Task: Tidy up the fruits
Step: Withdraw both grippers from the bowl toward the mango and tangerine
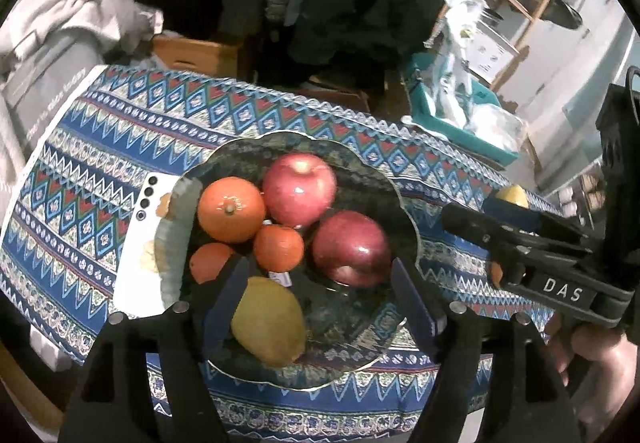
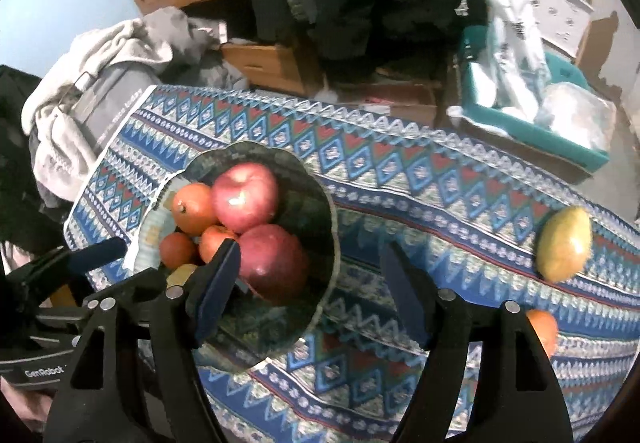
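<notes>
The left gripper (image 1: 320, 303) hangs with jaws apart and empty over the dark scalloped glass bowl (image 1: 376, 179), a greenish-yellow pear (image 1: 268, 323) lying loose just beneath. In the bowl sit two red apples (image 1: 299, 190) and three oranges (image 1: 231, 209). The right gripper (image 2: 310, 291) stands parted, gripping nothing, above the bowl's right rim. Right of the bowl, bare blue patterned tablecloth (image 2: 420, 179) runs to a second pear (image 2: 565, 249) and another orange (image 2: 544, 329) near the table's edge.
</notes>
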`<state>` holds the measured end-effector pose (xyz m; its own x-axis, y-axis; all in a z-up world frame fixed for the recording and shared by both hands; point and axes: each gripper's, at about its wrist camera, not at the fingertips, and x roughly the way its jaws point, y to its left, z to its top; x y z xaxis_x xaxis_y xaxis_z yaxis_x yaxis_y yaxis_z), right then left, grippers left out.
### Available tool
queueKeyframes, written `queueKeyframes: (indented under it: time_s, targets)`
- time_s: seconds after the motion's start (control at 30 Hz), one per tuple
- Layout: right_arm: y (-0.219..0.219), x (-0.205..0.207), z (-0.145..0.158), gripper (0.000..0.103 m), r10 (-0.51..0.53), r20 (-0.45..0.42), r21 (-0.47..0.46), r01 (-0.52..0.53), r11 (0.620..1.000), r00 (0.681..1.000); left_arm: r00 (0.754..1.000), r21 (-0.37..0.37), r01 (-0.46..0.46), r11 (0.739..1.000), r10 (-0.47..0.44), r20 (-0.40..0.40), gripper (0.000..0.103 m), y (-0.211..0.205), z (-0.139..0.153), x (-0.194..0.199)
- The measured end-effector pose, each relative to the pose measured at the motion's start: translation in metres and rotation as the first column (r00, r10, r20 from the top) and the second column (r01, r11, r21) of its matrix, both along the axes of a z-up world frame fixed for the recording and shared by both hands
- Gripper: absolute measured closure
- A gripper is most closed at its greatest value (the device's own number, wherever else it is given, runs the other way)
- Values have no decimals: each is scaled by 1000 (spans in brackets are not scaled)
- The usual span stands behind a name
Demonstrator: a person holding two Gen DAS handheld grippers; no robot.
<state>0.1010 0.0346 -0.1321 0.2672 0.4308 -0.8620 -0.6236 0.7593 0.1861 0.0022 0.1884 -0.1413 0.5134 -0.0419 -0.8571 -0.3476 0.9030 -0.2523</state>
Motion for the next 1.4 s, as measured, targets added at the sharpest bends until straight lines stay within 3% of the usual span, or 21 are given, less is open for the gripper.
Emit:
queueKeyframes:
  time_s: [0.37, 0.87, 1.2, 1.4]
  targets:
    - [-53, -9, 20, 25, -71, 30, 11, 70, 997, 997, 997, 30, 71, 997, -72, 33, 23, -40, 21, 5]
    - [-135, -23, 42, 21, -156, 60, 17, 155, 988, 986, 978, 121, 201, 972, -207, 40, 22, -105, 37, 12]
    - [-183, -24, 46, 21, -205, 63, 14, 204, 979, 977, 957, 158, 279, 947, -288, 33, 22, -144, 39, 18]
    - [-204, -18, 29, 20, -219, 41, -29, 221, 975, 975, 946, 159, 319, 934, -324, 5, 22, -163, 30, 29]
